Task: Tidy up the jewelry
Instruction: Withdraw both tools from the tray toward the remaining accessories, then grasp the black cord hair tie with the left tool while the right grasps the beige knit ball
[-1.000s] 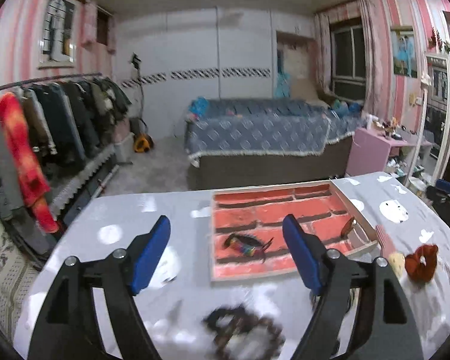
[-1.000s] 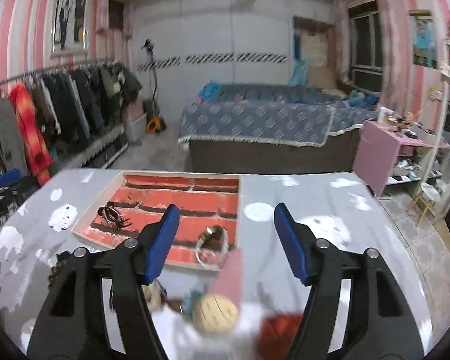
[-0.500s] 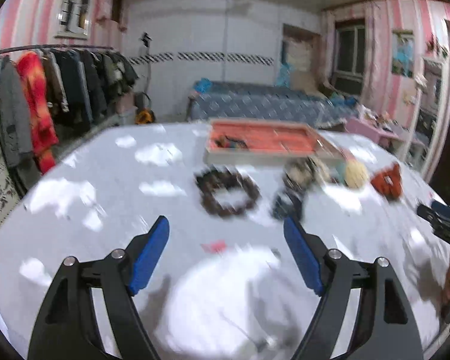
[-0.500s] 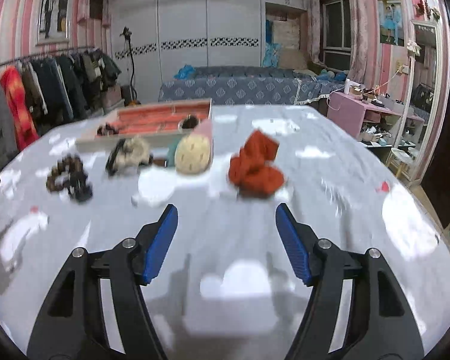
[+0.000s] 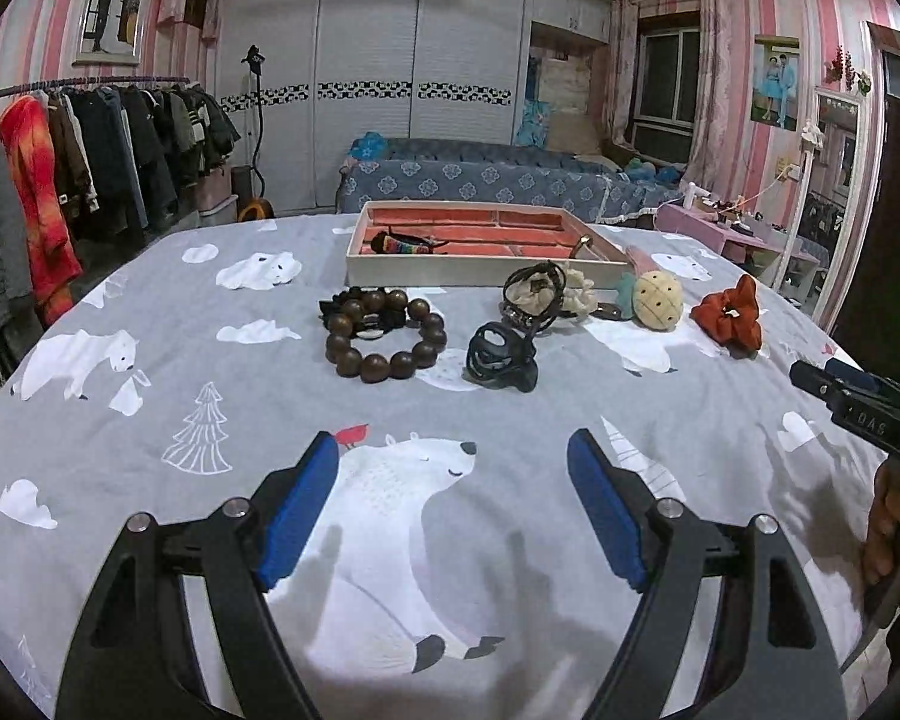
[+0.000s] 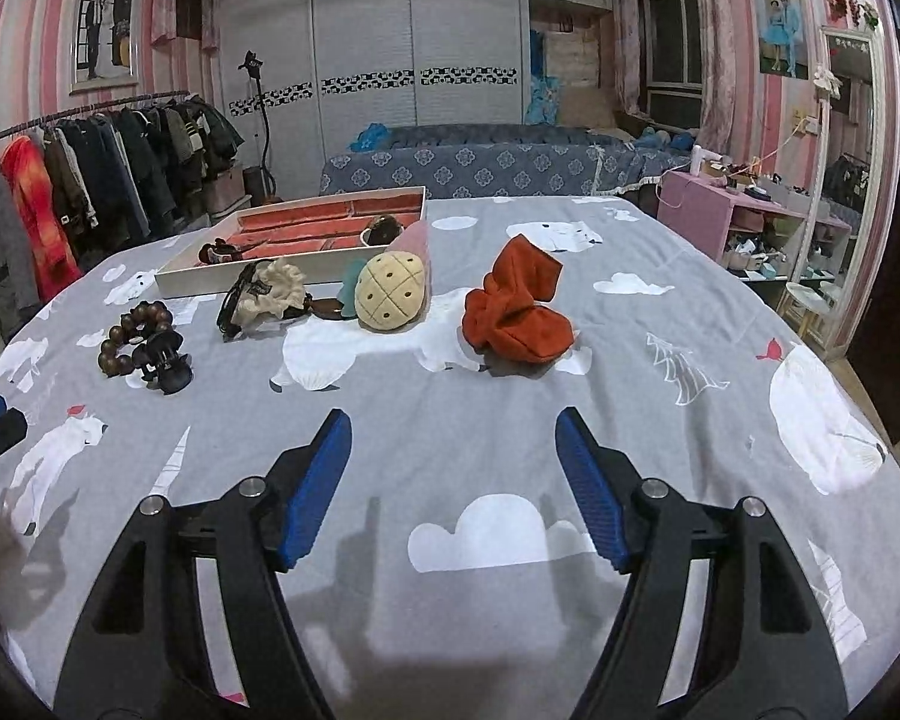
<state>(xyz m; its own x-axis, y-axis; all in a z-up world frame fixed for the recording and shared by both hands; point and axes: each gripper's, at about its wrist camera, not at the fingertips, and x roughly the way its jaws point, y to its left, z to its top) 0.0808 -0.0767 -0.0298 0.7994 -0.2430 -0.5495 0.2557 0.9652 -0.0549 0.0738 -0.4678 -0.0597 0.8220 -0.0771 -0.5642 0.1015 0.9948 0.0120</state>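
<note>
My left gripper [image 5: 453,450] hovers open over the polar-bear bedsheet with nothing between its fingers. Ahead of it lie a brown bead bracelet [image 5: 384,363], a black hair claw [image 5: 501,357], a cream scrunchie [image 5: 534,294], a pineapple-shaped plush clip [image 5: 657,303] and a red scrunchie [image 5: 729,315]. Behind them stands the white tray [image 5: 474,273] with a red lining, holding a striped hair clip [image 5: 402,243]. My right gripper [image 6: 453,426] is low over the sheet, its jaws opening and empty, with the red scrunchie [image 6: 516,312] a short way in front.
The sheet [image 6: 510,468] covers a rounded table whose edge drops off at the right. A clothes rack [image 5: 90,144] stands to the left, with a bed [image 5: 480,177] behind and a pink desk [image 6: 744,216] to the right. A hand [image 5: 894,516] holds the right tool.
Both grippers have pulled back from above the tray and sunk close to the near part of the sheet. The jewelry now lies ahead of them, not beneath.
</note>
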